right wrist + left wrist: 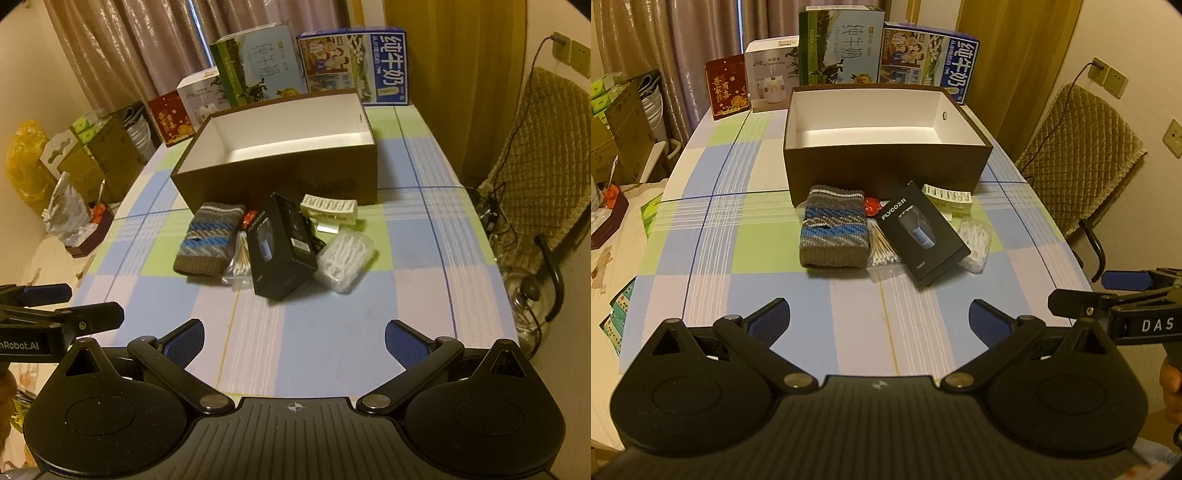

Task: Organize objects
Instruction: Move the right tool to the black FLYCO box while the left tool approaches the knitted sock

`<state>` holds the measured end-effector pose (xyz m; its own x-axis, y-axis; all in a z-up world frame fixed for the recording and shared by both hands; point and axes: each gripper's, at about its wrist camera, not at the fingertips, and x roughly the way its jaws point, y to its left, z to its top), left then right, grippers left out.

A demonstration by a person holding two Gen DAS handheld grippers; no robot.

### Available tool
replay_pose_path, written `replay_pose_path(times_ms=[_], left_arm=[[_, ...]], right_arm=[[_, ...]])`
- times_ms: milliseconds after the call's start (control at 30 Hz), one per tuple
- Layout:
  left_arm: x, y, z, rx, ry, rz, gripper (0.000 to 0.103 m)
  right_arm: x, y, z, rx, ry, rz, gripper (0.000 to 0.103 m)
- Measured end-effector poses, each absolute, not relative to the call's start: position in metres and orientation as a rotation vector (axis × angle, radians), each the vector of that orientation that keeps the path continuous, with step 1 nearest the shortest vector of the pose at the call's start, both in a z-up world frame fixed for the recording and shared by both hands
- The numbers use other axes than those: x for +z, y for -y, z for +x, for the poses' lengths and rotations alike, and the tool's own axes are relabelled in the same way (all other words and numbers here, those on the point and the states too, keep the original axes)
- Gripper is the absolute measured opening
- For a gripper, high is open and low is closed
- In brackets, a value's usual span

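An empty dark brown box [886,168] [280,177] with a white inside stands mid-table. In front of it lie a striped knitted piece [833,230] [208,242], a bag of cotton swabs [882,249] [240,264], a black shaver box [923,234] [280,247], a cream hair clip [947,201] [328,210], a small red item [873,205] and a clear pack of white picks [977,240] [345,260]. My left gripper [879,319] and right gripper [295,339] both hover open near the table's front edge, holding nothing.
Cartons stand along the far edge: a red one [726,86], a white one [772,74], a green milk carton [840,46] and a blue one [929,61]. A padded chair [1082,155] is to the right. Cardboard boxes and clutter sit on the left.
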<state>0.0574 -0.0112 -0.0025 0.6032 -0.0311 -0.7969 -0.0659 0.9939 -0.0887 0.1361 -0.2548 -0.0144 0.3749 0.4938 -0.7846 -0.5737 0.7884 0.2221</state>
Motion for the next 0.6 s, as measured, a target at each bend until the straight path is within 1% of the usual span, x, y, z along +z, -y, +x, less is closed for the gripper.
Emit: replay_pose_path(times_ms=[367, 600], left_arm=[[-0.009, 0.007, 0.098, 0.108, -0.946, -0.137, 0.102], [-0.02, 0.007, 0.127, 0.172, -0.963, -0.16, 0.102]], right_arm=[[-0.033, 0.238, 0.193, 0.776, -0.975, -0.073, 0.101], [-0.045, 0.224, 0.227, 0.86, -0.939, -0.086, 0.101]])
